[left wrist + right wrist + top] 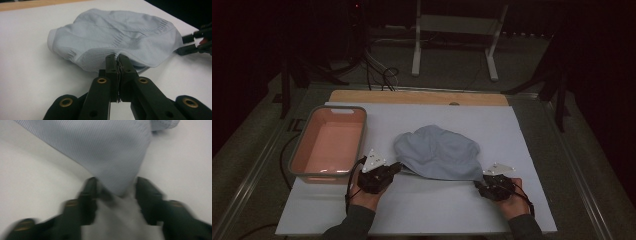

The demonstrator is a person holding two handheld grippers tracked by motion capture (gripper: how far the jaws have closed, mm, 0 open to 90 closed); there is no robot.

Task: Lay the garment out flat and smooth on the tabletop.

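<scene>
— Since we are handling a thin knit garment, we are expecting it to be light, limp and a bit stretchy; it is lying crumpled on the white board, just right of the pink tub.
— Where are we taking hold?
— At the near hem. Our left gripper is pinching the ribbed edge, jaws fully closed on the fabric. Our right gripper is standing partly open, a corner of the cloth lying between its jaws; the pads are not pressing on it.
— Are we seeing that clearly?
— Not quite: the right gripper view is blurring, so we are judging the gap loosely. The folds are also hiding the garment's shape, and we are not making out what kind of garment it is.
</scene>
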